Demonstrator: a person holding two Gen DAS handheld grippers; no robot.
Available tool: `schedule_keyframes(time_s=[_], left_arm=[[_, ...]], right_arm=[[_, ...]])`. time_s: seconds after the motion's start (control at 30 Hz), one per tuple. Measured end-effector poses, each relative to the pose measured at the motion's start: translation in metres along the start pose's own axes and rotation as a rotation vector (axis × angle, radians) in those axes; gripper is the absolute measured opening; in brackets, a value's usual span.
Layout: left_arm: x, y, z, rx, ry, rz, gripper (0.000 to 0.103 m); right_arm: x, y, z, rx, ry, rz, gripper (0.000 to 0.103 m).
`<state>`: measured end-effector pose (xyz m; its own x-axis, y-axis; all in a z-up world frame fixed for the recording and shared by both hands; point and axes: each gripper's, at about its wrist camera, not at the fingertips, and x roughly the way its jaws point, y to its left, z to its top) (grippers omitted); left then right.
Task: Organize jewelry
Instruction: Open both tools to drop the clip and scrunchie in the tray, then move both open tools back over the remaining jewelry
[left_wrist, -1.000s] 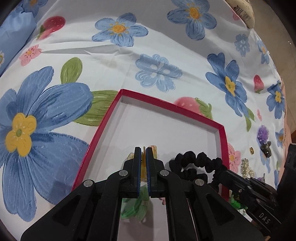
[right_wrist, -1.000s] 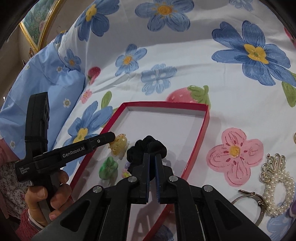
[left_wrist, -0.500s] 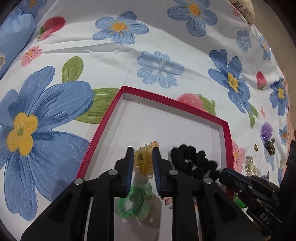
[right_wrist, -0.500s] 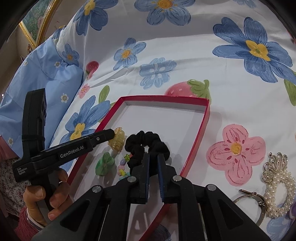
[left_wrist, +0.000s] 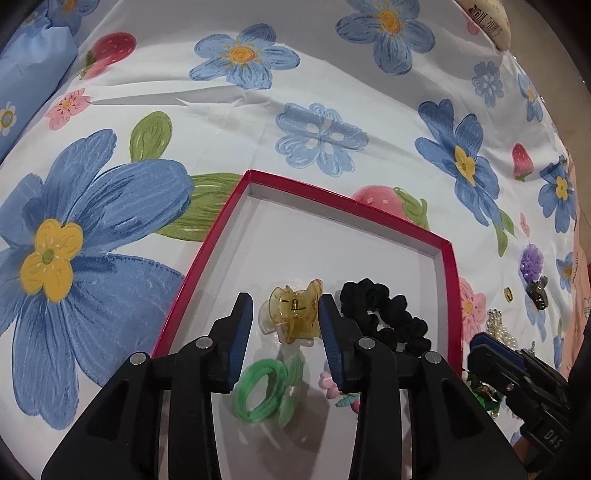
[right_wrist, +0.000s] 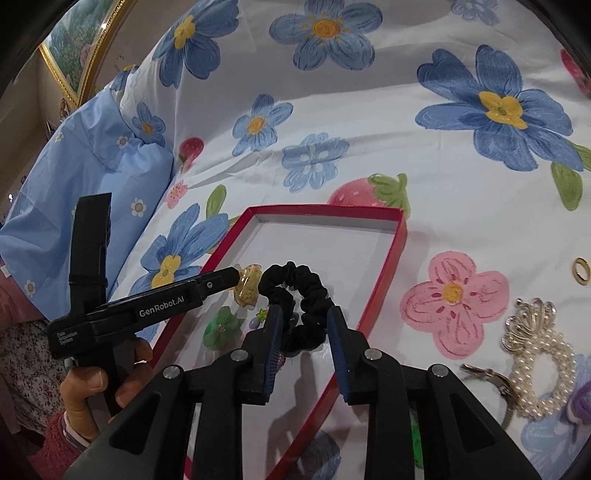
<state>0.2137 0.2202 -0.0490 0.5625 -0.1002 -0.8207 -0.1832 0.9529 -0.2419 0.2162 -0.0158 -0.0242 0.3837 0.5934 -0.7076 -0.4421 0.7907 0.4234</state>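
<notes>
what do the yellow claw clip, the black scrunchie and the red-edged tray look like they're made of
Yellow claw clip: translucent glossy plastic, light passes through; a small metal spring shows at its hinge.
Black scrunchie: matte gathered fabric, ruffled folds, probably over elastic.
Red-edged tray: thin straight walls, matte white inside; looks like cardboard.

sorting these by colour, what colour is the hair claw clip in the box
Translucent amber yellow claw clip, clearest in the left wrist view.
</notes>
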Motion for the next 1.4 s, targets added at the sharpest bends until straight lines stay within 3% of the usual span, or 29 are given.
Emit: schedule_keyframes(time_s=[0.3,0.5,0.57,0.9,1.4], left_arm=[[-0.007,-0.006,-0.011,0.004,0.019,-0.010,0.037],[-0.029,-0.014,-0.020,-0.002,-0.009,-0.032,0.041],[-0.041,-0.022,-0.026,0.008,-0.026,-0.038,0.049],[-0.082,-0.066,-0.068,0.046,-0.028,-0.117,0.051],[-0.084,-0.133,-0.105,0.171,0.031,-0.185,0.051]], right_arm=[[-0.043,-0.013,-0.017,0.032,-0.033,-0.009,0.029],[-0.079,-0.025,-0.035,0.043,-0.069,-0.036,0.030],[-0.089,-0.032,-0.041,0.060,-0.078,-0.054,0.034],[-0.142,-0.073,-0.082,0.134,-0.095,-0.142,0.034],[-0.177,-0.118,-0.114,0.216,-0.117,-0.214,0.034]])
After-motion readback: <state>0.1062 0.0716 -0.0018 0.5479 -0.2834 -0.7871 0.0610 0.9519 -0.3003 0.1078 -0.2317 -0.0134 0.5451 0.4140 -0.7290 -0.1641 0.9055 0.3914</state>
